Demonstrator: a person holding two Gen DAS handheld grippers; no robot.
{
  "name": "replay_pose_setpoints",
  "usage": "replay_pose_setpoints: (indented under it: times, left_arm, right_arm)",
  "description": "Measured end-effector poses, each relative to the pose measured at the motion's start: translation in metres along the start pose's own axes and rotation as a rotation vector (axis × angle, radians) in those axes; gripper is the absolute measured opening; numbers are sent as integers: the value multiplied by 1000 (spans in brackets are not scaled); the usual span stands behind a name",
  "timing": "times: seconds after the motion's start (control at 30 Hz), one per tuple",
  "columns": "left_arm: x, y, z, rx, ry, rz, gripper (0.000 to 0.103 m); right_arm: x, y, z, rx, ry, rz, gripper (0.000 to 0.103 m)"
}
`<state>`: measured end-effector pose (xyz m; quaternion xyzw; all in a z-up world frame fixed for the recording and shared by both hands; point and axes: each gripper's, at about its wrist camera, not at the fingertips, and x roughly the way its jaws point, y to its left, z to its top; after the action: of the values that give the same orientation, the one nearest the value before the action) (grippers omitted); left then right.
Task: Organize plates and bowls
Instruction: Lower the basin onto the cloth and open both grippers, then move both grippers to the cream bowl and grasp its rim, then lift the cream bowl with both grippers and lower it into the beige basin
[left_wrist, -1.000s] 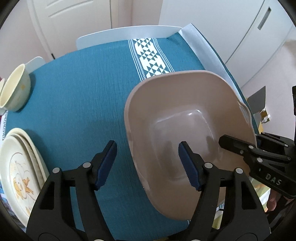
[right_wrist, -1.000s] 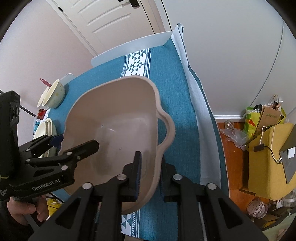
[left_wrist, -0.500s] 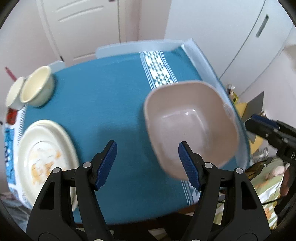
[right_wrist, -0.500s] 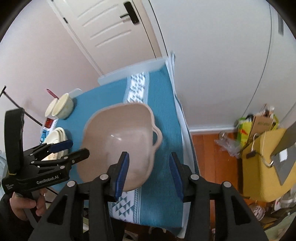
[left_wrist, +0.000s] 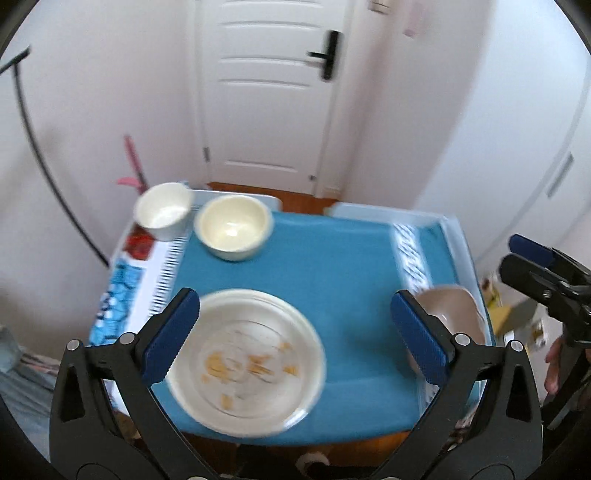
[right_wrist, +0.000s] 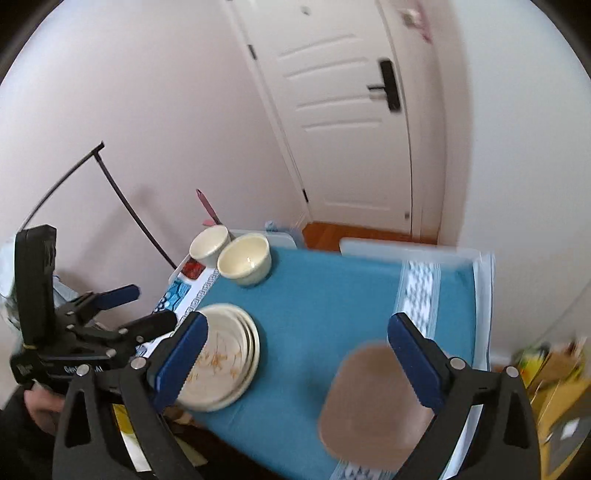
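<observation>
Both my grippers are up over the table (left_wrist: 332, 258), holding nothing. Left gripper (left_wrist: 295, 339): fingers spread wide. Right gripper (right_wrist: 299, 358): fingers wide too. Plates (left_wrist: 255, 358) stacked near the table's near left corner, orange flecks on the top one. Two cream bowls (left_wrist: 234, 225) side by side at the far left corner. Tan basin (right_wrist: 373, 402) at the near right edge; blurred.

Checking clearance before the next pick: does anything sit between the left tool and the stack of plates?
Nothing visible does. The left tool, open, hangs above the stack of plates, only bare blue cloth around it. The cream bowls stand farther back.
</observation>
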<state>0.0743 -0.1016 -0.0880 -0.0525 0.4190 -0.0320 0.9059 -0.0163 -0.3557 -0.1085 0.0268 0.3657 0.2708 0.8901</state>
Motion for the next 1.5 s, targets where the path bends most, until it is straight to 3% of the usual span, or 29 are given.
replay_pose_setpoints:
  times: [0.2, 0.33, 0.5, 0.57, 0.67, 0.73, 0.83, 0.9, 1.0, 1.07, 1.23, 1.33, 1.5]
  left_arm:
    - [21, 77, 39, -81, 0, 33, 103]
    - [60, 122, 60, -126, 65, -16, 102]
    - [124, 162, 69, -173, 181, -91, 84]
    - [153, 169, 66, -173, 231, -123, 78]
    - [190, 170, 59, -158, 299, -157, 67]
    - [214, 172, 53, -148, 347, -186, 65]
    - [234, 170, 50, -116, 378, -206, 52]
    - [244, 170, 50, -102, 388, -212, 52]
    - [255, 169, 54, -91, 394, -222, 40]
    - [261, 168, 55, -86, 403, -233, 34]
    - [264, 161, 58, -49, 404, -248, 17]
    - [265, 151, 61, 1, 392, -219, 17]
    - [263, 150, 64, 0, 387, -223, 17]
  right_arm:
    - [48, 40, 48, -33, 5, -24, 97]
    - [102, 49, 68, 16, 62, 3, 97]
    - [173, 51, 73, 153, 151, 46, 97]
    - [207, 50, 70, 202, 198, 44, 91]
    - [249, 50, 61, 243, 270, 17, 74]
    - [274, 48, 53, 284, 310, -24, 69]
    - [292, 45, 41, 341, 333, -31, 60]
    - [301, 44, 39, 358, 339, -35, 55]
    - [316, 43, 38, 381, 349, -33, 43]
    - [321, 44, 38, 388, 359, -27, 30]
    - [327, 44, 38, 398, 361, -48, 23]
    - [327, 43, 37, 408, 361, -67, 14]
    - [329, 45, 38, 391, 365, -86, 13]
